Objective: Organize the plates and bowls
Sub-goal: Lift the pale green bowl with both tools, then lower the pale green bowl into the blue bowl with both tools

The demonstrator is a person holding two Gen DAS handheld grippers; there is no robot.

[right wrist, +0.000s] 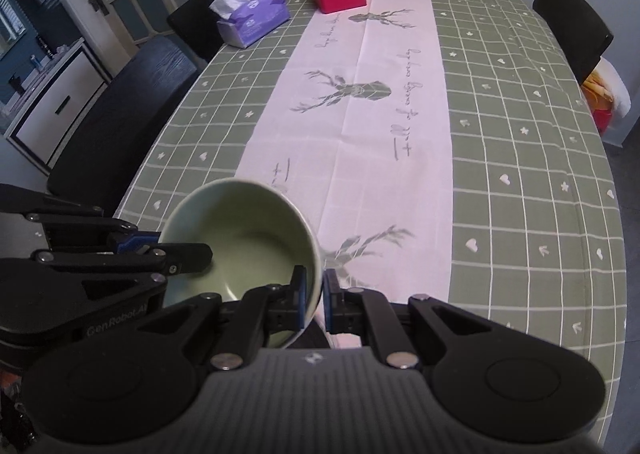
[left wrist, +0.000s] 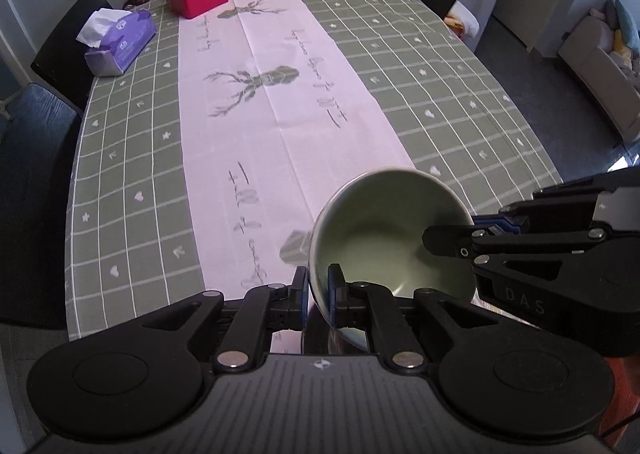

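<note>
Black chairs stand around a long table with a green checked cloth; a sofa is on the dark floor.

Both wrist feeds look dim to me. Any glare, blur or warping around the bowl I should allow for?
Left wrist view: dim, even light, no glare; the pale green bowl is sharp, with a soft shadow inside; fisheye bends the tablecloth grid outward. Right wrist view: same dimness, bowl crisp, corners vignetted black, far jars too small to read.
</note>
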